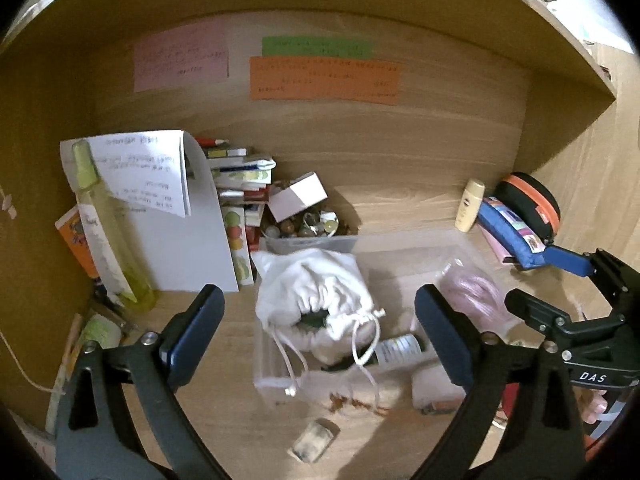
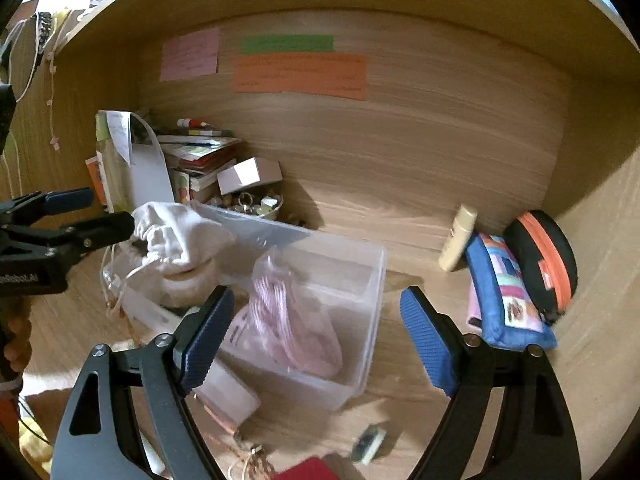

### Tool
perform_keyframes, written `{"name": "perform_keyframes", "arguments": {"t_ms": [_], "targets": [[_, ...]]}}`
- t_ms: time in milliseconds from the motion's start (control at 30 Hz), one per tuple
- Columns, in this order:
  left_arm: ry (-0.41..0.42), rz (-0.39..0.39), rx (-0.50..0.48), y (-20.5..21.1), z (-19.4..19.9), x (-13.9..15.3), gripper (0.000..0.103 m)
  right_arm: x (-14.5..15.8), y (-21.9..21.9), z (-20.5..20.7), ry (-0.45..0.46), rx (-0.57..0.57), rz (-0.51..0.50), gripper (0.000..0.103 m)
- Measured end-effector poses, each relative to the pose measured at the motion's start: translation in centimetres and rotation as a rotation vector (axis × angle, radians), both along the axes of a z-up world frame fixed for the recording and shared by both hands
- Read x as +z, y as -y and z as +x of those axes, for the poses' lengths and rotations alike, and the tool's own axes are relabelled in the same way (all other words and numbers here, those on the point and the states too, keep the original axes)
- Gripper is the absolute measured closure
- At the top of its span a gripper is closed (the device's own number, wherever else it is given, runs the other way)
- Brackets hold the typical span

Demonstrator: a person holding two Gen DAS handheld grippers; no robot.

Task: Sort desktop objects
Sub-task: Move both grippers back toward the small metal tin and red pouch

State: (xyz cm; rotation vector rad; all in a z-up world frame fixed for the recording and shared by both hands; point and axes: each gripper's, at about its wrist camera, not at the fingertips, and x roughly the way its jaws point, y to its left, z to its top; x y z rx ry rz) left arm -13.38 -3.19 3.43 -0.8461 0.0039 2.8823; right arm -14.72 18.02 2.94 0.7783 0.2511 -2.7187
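Observation:
A clear plastic bin stands on the wooden desk. In it lie a white drawstring bag, a pink cord in a clear bag and a small bottle. My left gripper is open and empty, just above the drawstring bag. My right gripper is open and empty, above the bin's right half near the pink cord. It also shows at the right of the left wrist view. A small glass jar lies in front of the bin.
A yellow spray bottle, papers and stacked books stand at the left. A bowl of trinkets with a white box sits behind the bin. A cream tube, blue pouch and black-orange case lie at the right.

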Motion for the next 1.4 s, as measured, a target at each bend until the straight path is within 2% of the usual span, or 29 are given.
{"name": "perform_keyframes", "arguments": {"t_ms": [133,267,400,500,667,867,1000,1100,1300,1400], "targets": [[-0.011,-0.046,0.012,-0.6,1.4,-0.2,0.004,-0.1,-0.6,1.1,0.021,0.003,-0.026,0.017],[-0.029,-0.086,0.016,-1.0,3.3,-0.6,0.003,-0.4,-1.0,2.3,0.028,-0.022,-0.01,0.016],[-0.038,-0.086,0.033,-0.3,4.9,-0.8,0.003,-0.9,-1.6,3.6,0.041,-0.05,0.011,0.015],[-0.009,-0.053,0.031,0.8,5.6,-1.2,0.003,-1.2,-2.4,4.7,0.048,-0.06,0.004,0.015],[0.067,-0.048,0.033,1.7,6.5,-3.0,0.003,-2.1,-3.8,6.5,0.055,-0.074,-0.004,0.002],[0.155,-0.054,0.047,1.9,7.0,-5.8,0.003,-4.4,-4.7,7.8,0.111,-0.089,0.035,0.002],[0.215,-0.022,0.034,2.0,7.1,-7.6,0.003,-6.5,-5.0,8.2,0.166,-0.099,0.056,0.002],[0.24,-0.025,0.039,2.0,7.0,-8.6,0.003,-7.7,-5.1,8.1,0.208,-0.1,0.057,0.002],[0.314,0.008,0.026,2.3,6.0,-10.2,0.003,-8.9,-4.9,7.5,0.25,-0.09,0.054,0.002],[0.336,-0.015,0.03,2.0,5.3,-10.7,0.003,-9.4,-4.5,7.1,0.272,-0.074,0.057,0.002]]}}
